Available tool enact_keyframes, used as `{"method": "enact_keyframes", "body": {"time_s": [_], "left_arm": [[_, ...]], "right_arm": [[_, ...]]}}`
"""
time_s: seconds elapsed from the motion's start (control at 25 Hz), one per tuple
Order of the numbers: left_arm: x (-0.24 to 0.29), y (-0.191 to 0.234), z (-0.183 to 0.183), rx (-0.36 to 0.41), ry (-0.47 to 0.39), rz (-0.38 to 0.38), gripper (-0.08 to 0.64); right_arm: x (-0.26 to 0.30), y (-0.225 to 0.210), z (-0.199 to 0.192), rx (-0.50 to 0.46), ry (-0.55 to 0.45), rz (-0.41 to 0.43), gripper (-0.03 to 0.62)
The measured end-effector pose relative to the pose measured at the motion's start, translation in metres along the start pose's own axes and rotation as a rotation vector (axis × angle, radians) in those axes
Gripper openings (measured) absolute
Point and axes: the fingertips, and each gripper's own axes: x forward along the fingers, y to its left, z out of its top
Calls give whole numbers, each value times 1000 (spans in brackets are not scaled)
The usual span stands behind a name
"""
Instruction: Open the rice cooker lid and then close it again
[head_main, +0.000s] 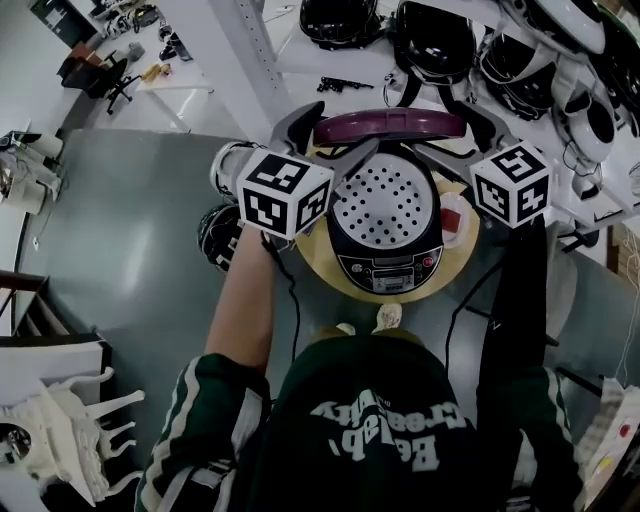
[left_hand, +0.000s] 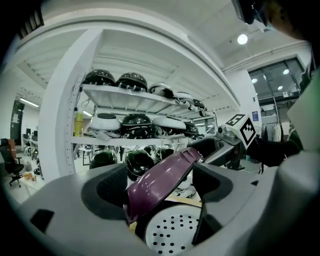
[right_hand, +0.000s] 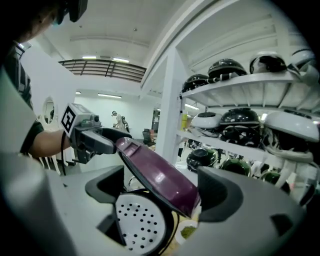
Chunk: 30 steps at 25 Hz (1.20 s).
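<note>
Both grippers are gripping the glossy purple plastic lid (head_main: 390, 125) of the round black rice cooker (head_main: 385, 270). The left gripper (head_main: 325, 140) is pinching the lid's left end and the right gripper (head_main: 458, 135) its right end. The lid is standing raised above a white perforated plate (head_main: 385, 205). To close it well, I'd say both ends should be coming down evenly, without twisting. The hinge is hiding behind the lid, and I'm not making out any latch.
</note>
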Motion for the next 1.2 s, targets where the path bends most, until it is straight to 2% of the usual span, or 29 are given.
{"method": "enact_keyframes", "body": {"time_s": [0.8,1.2], "left_arm": [[-45,-62,-64,-91,20,-97,388],[-54,-85,-108,-105,96,-117,388]], "right_arm": [[-36,64,-71,-9,144,-60,476],[-42,99,-108,42,186,-50,474]]}}
